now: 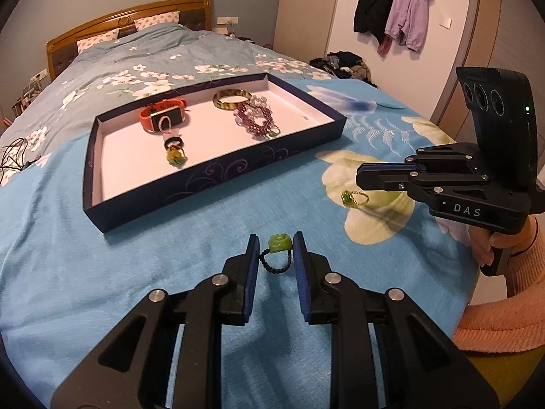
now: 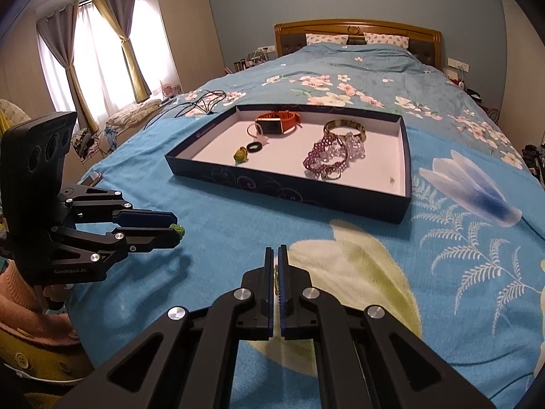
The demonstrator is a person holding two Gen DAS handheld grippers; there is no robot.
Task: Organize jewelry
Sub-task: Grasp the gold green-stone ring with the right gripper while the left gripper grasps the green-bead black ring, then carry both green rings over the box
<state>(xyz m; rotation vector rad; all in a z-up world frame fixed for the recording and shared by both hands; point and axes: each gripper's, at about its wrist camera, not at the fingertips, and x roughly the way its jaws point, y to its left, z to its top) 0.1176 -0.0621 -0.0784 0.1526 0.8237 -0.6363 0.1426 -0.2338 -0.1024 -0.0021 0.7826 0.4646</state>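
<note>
The left tool (image 1: 275, 250) gripped a green-topped beaded ring (image 1: 276, 251) between its pads, while the right tool (image 2: 276, 255), fully closed, pinched a gold ring (image 1: 355, 199) above the bed (image 1: 170, 238).

Daylight glares white through the window (image 2: 92, 64); the room is otherwise dim and warm. Fisheye bends edges into dark corners; focus soft.

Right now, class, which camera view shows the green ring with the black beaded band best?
The left wrist view: the green ring sits clear between the left hand-held gripper's pads. The right wrist view shows only its green top at the fingertips.
</note>
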